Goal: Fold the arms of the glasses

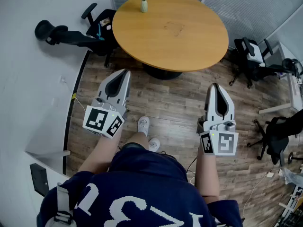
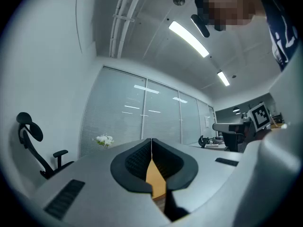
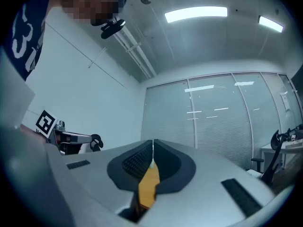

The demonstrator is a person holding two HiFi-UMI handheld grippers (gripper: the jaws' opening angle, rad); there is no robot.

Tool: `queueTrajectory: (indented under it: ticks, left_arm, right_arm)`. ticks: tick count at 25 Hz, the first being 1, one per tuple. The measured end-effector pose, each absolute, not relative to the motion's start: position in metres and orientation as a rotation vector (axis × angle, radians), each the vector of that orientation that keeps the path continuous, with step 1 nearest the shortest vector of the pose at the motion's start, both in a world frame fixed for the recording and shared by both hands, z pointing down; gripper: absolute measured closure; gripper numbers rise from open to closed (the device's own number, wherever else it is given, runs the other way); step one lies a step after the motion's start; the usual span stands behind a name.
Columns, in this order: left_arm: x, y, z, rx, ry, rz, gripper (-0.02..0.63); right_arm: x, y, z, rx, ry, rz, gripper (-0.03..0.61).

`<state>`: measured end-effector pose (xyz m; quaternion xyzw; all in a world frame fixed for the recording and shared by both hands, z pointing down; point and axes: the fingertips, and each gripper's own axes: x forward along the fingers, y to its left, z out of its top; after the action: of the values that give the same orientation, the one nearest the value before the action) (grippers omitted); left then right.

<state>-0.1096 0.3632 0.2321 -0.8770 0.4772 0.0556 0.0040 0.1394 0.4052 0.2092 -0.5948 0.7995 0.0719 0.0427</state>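
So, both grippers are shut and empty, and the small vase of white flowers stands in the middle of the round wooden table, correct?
The head view shows the small vase of white flowers near the far rim of the round wooden table, not its middle. The left gripper and right gripper are shut and empty.

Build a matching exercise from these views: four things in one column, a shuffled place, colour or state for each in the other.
1. round table
2. flower vase
3. left gripper
4. left office chair

A. jaws shut, empty
B. black, at the table's left
C. orange-brown wood
D. near the table's far edge

Pairs: 1-C, 2-D, 3-A, 4-B
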Motion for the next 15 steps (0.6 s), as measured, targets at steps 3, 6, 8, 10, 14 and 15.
queueTrajectory:
  ticks: [3,6,8,10,14,15]
  left_arm:
    - [-0.111,0.371,0.231,-2.754,1.479,0.175,0.597]
    - [-0.113,0.376,0.232,-2.759,1.470,0.178,0.597]
    - [-0.115,0.377,0.233,-2.758,1.467,0.183,0.597]
    - [-0.117,0.375,0.234,-2.756,1.471,0.187,0.597]
    - [-0.123,0.365,0.238,-2.762,1.482,0.183,0.597]
    - [-0.124,0.360,0.239,-2.762,1.486,0.181,0.597]
  right_arm:
    - [0.132,0.413,0.207,-1.807,2.448,0.220,0.548]
    - [0.126,0.419,0.205,-1.795,2.450,0.227,0.548]
    - [0.123,0.422,0.201,-1.768,2.439,0.239,0.548]
    - [0.121,0.424,0.197,-1.736,2.421,0.238,0.548]
    - [0.119,0.414,0.197,-1.722,2.407,0.204,0.548]
    - [0.118,0.409,0.198,-1.720,2.411,0.197,0.548]
